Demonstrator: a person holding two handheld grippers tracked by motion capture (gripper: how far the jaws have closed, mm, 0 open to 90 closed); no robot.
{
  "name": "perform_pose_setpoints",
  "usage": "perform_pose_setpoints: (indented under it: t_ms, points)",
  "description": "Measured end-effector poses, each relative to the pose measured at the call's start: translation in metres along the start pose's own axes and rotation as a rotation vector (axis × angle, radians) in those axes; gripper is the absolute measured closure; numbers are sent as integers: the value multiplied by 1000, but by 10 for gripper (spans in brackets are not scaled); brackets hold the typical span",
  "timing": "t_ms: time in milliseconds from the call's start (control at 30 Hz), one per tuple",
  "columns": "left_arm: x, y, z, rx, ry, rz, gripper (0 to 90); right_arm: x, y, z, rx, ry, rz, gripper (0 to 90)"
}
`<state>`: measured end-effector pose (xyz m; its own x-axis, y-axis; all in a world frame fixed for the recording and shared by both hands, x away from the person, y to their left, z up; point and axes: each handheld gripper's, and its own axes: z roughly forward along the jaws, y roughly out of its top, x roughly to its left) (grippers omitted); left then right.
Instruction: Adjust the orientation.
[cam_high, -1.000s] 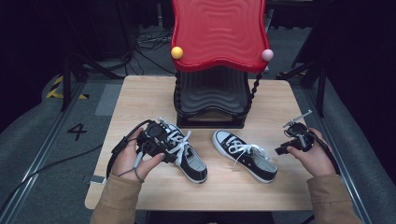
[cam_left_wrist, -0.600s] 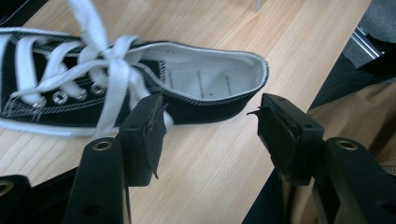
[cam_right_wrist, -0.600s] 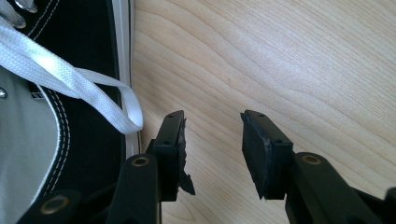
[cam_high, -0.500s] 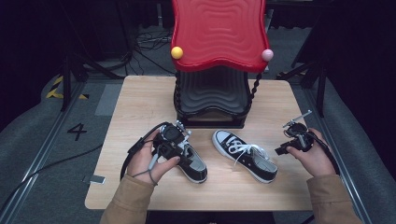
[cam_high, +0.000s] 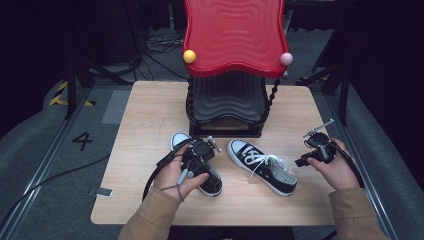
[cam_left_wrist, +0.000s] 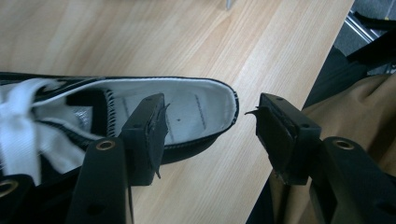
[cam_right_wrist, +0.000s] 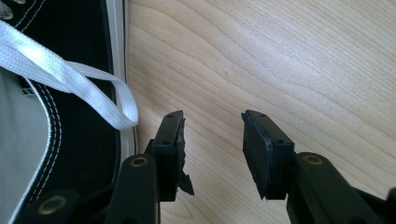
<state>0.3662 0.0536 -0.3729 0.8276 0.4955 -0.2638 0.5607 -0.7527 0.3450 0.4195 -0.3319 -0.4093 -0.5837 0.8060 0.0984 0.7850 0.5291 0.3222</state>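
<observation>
Two black sneakers on the tabletop (cam_high: 150, 110), both just in front of the black-and-red stand (cam_high: 227, 100). The left sneaker (cam_high: 210, 182) sits in front of the stand's left corner, the right sneaker (cam_high: 265, 167) in front of its right half. Left claw (cam_left_wrist: 210, 130) hangs over the left sneaker's heel, jaws spread wide: one jaw is inside the white-lined opening, the other outside past the heel rim, nothing pinched yet. Right claw (cam_right_wrist: 212, 149) is off to the right of the stand, beside the right sneaker's white lace (cam_right_wrist: 70, 77), jaws apart over bare wood, holding nothing
</observation>
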Motion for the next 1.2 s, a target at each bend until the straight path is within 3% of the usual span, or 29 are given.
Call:
perform_pose_setpoints:
  t_ms: [400, 533, 667, 767, 1000, 1200]
  points:
    - [2, 6, 25, 88, -48, -2, 486, 0, -1, 2, 4, -6, 1, 573]
    - [2, 7, 35, 117, -66, 1, 595, 0, -1, 3, 4, -8, -2, 563]
    - [0, 9, 42, 140, -47, 11, 709, 1, -1, 4, 3, -15, -3, 554]
    - [-2, 9, 42, 135, -40, 14, 769, 1, -1, 4, -2, -18, -3, 546]
    - [-3, 7, 35, 147, -35, 18, 808, 2, -1, 5, -11, -23, 3, 535]
    - [1, -3, 18, 150, -70, -17, 809, 1, 0, 4, -19, -22, 3, 530]
